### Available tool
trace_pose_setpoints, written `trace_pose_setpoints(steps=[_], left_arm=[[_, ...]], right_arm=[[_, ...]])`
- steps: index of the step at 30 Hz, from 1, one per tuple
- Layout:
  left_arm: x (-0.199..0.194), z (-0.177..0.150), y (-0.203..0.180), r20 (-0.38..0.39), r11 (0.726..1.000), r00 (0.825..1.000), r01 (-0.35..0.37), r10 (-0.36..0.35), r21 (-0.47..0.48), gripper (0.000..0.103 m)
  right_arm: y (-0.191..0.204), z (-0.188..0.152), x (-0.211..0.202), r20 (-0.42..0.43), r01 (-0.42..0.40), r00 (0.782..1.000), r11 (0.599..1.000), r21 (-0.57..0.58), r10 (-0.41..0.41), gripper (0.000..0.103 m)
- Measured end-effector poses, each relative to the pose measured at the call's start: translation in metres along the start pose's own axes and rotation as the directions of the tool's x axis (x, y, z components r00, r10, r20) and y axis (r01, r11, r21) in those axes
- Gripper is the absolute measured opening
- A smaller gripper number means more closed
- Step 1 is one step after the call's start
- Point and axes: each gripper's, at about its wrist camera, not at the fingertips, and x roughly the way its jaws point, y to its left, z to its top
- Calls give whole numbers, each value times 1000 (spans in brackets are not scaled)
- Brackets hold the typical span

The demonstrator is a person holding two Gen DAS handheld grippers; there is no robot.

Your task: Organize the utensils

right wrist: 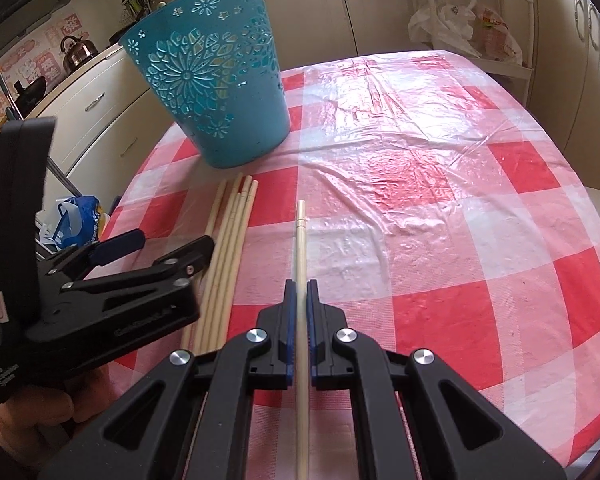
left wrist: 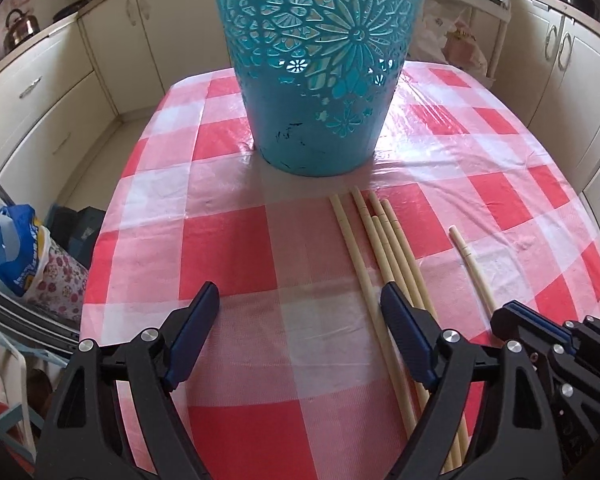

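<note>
A teal cut-out bucket (left wrist: 316, 64) stands upright at the far side of the table; it also shows in the right wrist view (right wrist: 216, 80). Several pale chopsticks (left wrist: 384, 248) lie side by side in front of it, also in the right wrist view (right wrist: 228, 240). My left gripper (left wrist: 300, 300) is open and empty, its right finger over the bundle. My right gripper (right wrist: 300, 292) is shut on a single chopstick (right wrist: 300, 240) lying apart to the right, low at the table; that chopstick (left wrist: 472, 268) and the right gripper (left wrist: 512, 320) show in the left wrist view.
The table has a red and white checked cloth (right wrist: 440, 200) under clear plastic. Cream kitchen cabinets (left wrist: 60, 96) surround it. Bags (left wrist: 20, 248) sit on the floor at the left. A white rack with plastic bags (right wrist: 460, 20) stands behind the table.
</note>
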Motion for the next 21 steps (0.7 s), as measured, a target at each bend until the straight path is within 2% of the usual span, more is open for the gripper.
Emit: trace_pose_setpoints(steps=[5, 10, 12, 17, 20, 21], left_arm=[[-2, 3, -4, 5, 993, 998, 54, -55, 103, 65], [-4, 3, 0, -26, 953, 986, 169, -168, 252, 55], [-3, 6, 2, -43, 934, 979, 202, -198, 293, 55], [5, 19, 5, -48, 944, 985, 174, -168, 280, 55], [6, 20, -1, -40, 925, 976, 216, -214, 312, 37], [5, 18, -4, -42, 909, 971, 235, -236, 345, 26]], right_arm=[[-3, 0, 0, 3, 8, 1000, 1000, 8, -8, 6], [-5, 1, 0, 7, 10, 1000, 1000, 14, -10, 6], [-5, 2, 1, 11, 10, 1000, 1000, 22, -10, 6], [-7, 5, 4, 21, 10, 1000, 999, 33, -11, 6], [-10, 6, 5, 18, -4, 1000, 999, 46, 3, 6], [-12, 6, 5, 15, -16, 1000, 998, 59, 15, 6]])
